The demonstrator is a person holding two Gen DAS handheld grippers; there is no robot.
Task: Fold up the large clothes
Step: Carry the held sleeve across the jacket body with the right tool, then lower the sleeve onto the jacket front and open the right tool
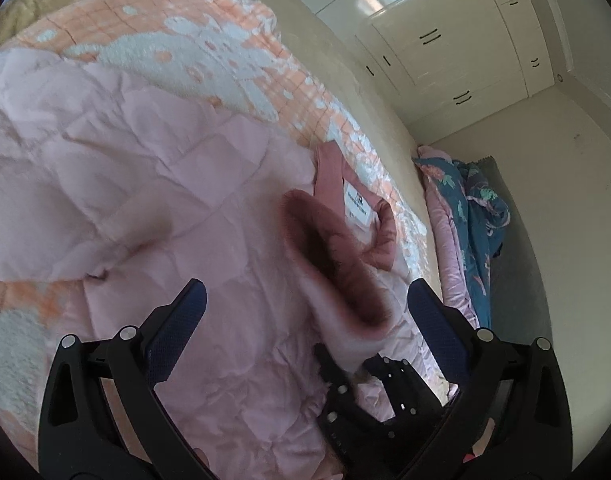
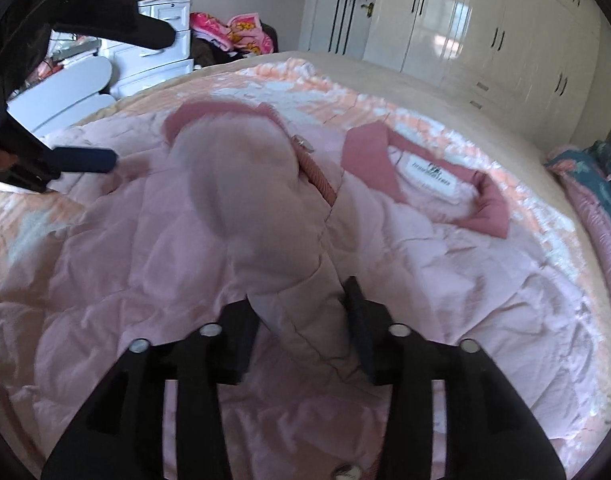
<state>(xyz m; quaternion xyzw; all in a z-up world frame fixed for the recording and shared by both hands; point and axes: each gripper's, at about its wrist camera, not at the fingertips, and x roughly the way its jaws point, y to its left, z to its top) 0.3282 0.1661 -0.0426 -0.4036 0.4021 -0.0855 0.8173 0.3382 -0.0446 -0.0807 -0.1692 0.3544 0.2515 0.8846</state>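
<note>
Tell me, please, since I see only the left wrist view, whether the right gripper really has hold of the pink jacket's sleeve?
Observer: Yes. In the right wrist view the right gripper is shut on the sleeve, with fabric filling the gap between its fingers.
Operator: Thank you. Where does my left gripper sit relative to the jacket?
Observer: The left gripper is open at the jacket's left edge. Its lower finger is close over the fabric, but I cannot tell whether it touches.
Operator: Is there any hardware near the sleeve?
Observer: A metal zipper pull lies just to the right of the sleeve.
</note>
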